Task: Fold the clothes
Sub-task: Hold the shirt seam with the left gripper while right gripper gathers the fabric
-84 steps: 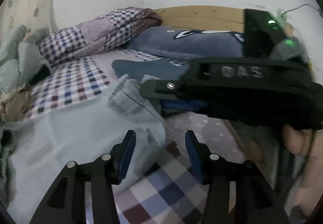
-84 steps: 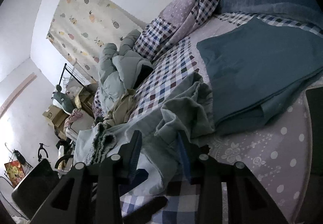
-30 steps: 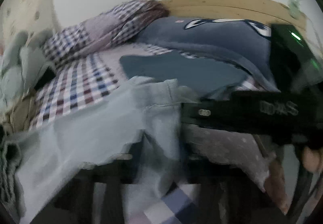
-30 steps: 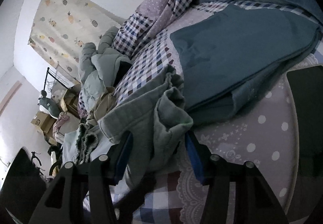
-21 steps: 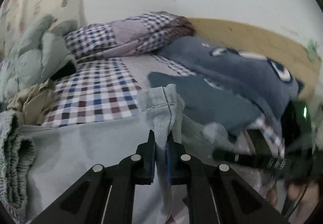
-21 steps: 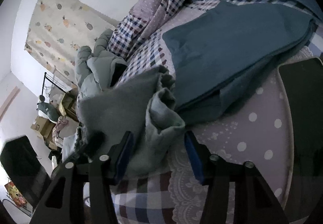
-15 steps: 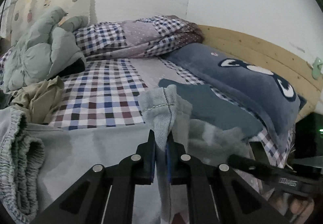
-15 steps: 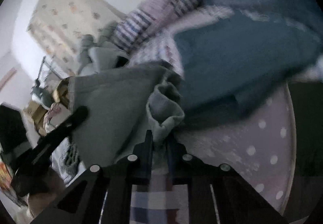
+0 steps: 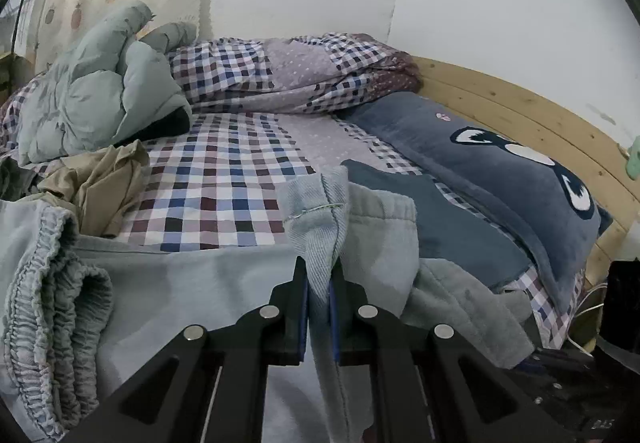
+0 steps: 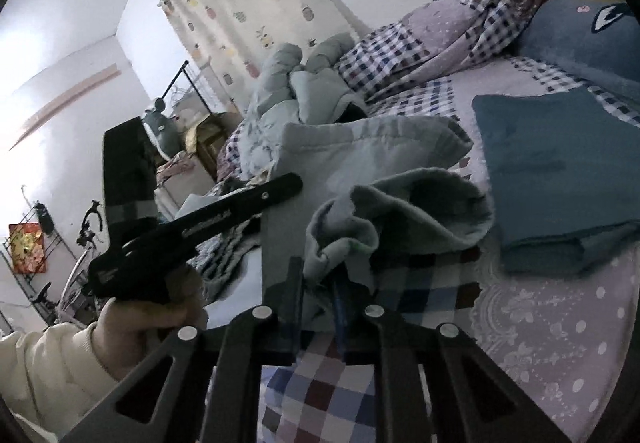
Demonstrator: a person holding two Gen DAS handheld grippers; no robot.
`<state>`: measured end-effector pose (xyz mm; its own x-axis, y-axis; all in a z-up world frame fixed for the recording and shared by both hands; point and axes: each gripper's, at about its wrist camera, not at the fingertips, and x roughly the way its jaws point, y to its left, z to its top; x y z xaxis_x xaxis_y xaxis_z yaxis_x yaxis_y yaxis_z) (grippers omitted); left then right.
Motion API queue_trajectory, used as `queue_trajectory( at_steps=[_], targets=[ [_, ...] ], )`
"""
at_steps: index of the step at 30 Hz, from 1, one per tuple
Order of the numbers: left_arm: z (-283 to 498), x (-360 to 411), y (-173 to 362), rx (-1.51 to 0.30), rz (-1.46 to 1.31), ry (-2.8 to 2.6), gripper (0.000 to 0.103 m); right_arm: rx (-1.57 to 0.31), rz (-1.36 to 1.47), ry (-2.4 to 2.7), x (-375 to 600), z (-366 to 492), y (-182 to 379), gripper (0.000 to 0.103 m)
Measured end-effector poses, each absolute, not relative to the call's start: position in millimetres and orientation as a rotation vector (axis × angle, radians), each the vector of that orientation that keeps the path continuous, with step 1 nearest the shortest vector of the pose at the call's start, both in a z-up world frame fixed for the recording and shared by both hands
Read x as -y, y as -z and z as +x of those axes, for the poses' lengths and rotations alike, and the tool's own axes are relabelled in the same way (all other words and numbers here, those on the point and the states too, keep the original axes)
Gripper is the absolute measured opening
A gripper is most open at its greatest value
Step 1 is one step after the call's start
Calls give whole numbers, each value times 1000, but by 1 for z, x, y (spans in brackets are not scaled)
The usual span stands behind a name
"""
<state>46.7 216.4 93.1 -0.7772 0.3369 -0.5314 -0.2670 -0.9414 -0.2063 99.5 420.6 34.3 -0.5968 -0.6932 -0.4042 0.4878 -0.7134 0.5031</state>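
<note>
Both grippers — left gripper (image 9: 319,293), right gripper (image 10: 317,293) — pinch grey trousers (image 9: 200,283).

Trousers (image 9: 192,283): lay across the lower frame on the bed (image 9: 224,195), hem pinched in the left gripper (image 9: 319,303).
Folded garment (image 9: 452,227): right of centre, behind the trousers.
Pillow (image 9: 500,171): right, behind the folded garment.
Quilt (image 9: 288,71): upper centre.
Jacket (image 9: 92,91): upper left.
Headboard (image 9: 532,111): far right.
</note>
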Motion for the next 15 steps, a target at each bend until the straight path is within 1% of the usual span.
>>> queue_trajectory(
  at_steps=[3, 6, 7, 8, 9, 13, 15],
  targets=[
    [46, -216, -93, 179, -837, -2687, 8, 452, 773, 2270, -426, 105, -34, 17],
    [44, -216, -94, 181, -836, -2687, 8, 440, 767, 2246, -429, 112, -36, 25],
    [44, -216, -94, 179, -834, -2686, 8, 431, 764, 2250, -430, 115, -36, 32],
    [44, -215, -95, 177, -831, -2685, 8, 428, 770, 2261, -432, 116, -36, 44],
    [43, -215, -96, 175, -829, -2682, 8, 426, 776, 2273, -434, 118, -35, 46],
    [43, -219, -100, 149, -814, -2666, 8, 412, 881, 2358, -453, 118, -23, 47],
    [44, -223, -101, 137, -804, -2656, 8, 452, 953, 2405, -470, 114, -13, 47]
  ],
)
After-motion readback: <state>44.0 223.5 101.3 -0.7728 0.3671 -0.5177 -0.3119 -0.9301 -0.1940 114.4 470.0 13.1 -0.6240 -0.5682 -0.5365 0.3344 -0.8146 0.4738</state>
